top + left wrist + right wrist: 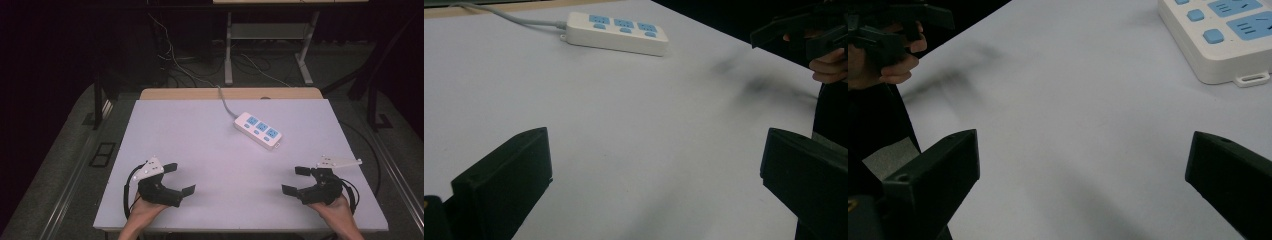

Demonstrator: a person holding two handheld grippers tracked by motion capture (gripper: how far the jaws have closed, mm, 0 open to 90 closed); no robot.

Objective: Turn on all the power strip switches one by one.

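High view: both hand-held grippers gape wide, empty; right hand-held gripper (299, 180) should approach power strip (258, 130) at eleven o'clock, squarely.

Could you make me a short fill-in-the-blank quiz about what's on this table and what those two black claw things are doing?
1. The white power strip has ____ blue sockets.
2. The jaws of the left gripper and the right gripper stand ____, with nothing between them.
3. The power strip's grey cable runs off the ____ edge of the table.

Missing words: three; open; far
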